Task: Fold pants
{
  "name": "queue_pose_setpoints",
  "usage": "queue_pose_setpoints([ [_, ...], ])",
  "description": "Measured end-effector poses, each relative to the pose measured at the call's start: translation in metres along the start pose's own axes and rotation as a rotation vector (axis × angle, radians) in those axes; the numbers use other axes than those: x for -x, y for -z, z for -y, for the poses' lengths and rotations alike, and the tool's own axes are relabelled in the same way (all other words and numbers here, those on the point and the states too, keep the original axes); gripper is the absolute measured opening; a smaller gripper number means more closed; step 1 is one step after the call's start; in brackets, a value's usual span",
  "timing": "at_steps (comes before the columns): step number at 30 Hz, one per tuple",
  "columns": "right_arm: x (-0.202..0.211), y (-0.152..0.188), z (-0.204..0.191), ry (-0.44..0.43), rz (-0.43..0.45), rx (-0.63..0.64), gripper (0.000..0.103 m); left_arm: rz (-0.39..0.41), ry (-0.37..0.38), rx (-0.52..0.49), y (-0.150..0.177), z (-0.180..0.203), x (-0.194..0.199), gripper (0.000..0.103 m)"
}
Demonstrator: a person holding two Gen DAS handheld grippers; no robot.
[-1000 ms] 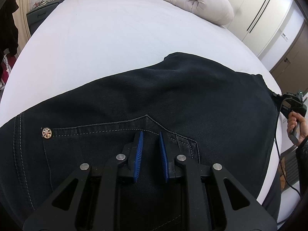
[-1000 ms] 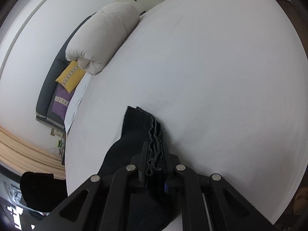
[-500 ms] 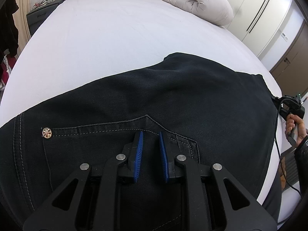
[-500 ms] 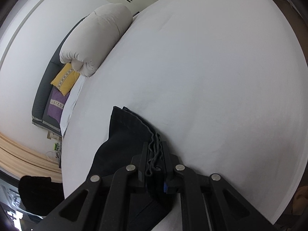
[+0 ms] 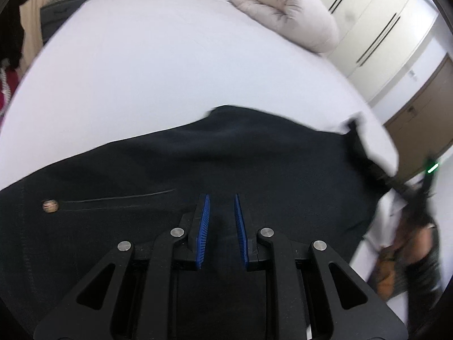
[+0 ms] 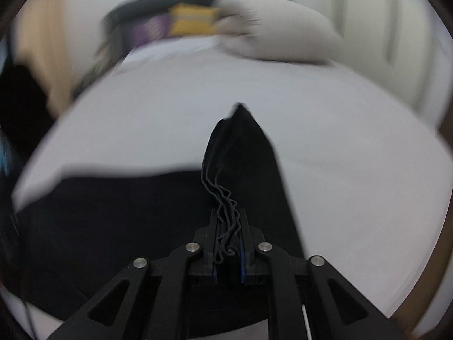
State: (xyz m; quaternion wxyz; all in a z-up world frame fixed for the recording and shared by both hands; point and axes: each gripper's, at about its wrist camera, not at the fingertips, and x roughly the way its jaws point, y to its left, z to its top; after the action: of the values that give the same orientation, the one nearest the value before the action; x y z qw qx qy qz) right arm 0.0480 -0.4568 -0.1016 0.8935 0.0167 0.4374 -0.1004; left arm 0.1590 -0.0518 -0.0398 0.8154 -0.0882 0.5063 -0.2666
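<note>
Black jeans (image 5: 198, 164) lie spread across a white bed (image 5: 141, 70), with a metal rivet (image 5: 50, 206) by the back pocket. My left gripper (image 5: 221, 206) is open, its blue pads just above the pocket area with nothing between them. My right gripper (image 6: 228, 226) is shut on the bunched leg hems of the jeans (image 6: 240, 147) and holds them lifted off the bed. In the left wrist view the right gripper (image 5: 407, 189) shows blurred at the far right, pulling that end of the jeans up.
A rolled beige duvet (image 5: 286, 8) lies at the head of the bed, with yellow and purple cushions (image 6: 192, 19) behind it. White wardrobe doors (image 5: 376, 19) stand to the right. A dark nightstand (image 5: 59, 14) stands at the left.
My right gripper has swung around and lifted the leg end off the bed; its view is now blurred and faces the headboard. My left gripper stays open over the pocket.
</note>
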Motion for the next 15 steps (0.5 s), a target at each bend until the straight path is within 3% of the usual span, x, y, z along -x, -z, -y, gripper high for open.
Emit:
queue_pose_setpoints([
  [1, -0.012, 0.007, -0.007, 0.011, -0.033, 0.021, 0.012, -0.008, 0.028, 0.011, -0.002, 0.003, -0.002, 0.021],
  [2, -0.019, 0.012, -0.011, 0.030, -0.042, 0.039, 0.012, -0.017, 0.069, 0.031, -0.004, 0.008, -0.007, 0.032],
  [3, -0.022, 0.017, -0.016, 0.054, -0.026, 0.070, 0.012, -0.019, 0.090, 0.045, -0.006, 0.011, -0.009, 0.054],
  [5, -0.018, 0.017, -0.019, 0.070, -0.020, 0.090, 0.012, -0.001, 0.148, 0.091, -0.009, 0.017, -0.011, 0.079],
  [8, -0.011, 0.013, -0.020, 0.076, -0.017, 0.103, 0.012, -0.008, 0.226, 0.167, -0.016, 0.021, -0.019, 0.080],
  [13, 0.027, 0.005, -0.037, 0.049, 0.065, 0.129, 0.012, -0.044, 0.340, 0.238, -0.033, 0.040, -0.035, 0.081],
  [15, 0.042, 0.005, -0.050, 0.027, 0.095, 0.146, 0.012, -0.089, 0.398, 0.274, -0.039, 0.053, -0.047, 0.087],
])
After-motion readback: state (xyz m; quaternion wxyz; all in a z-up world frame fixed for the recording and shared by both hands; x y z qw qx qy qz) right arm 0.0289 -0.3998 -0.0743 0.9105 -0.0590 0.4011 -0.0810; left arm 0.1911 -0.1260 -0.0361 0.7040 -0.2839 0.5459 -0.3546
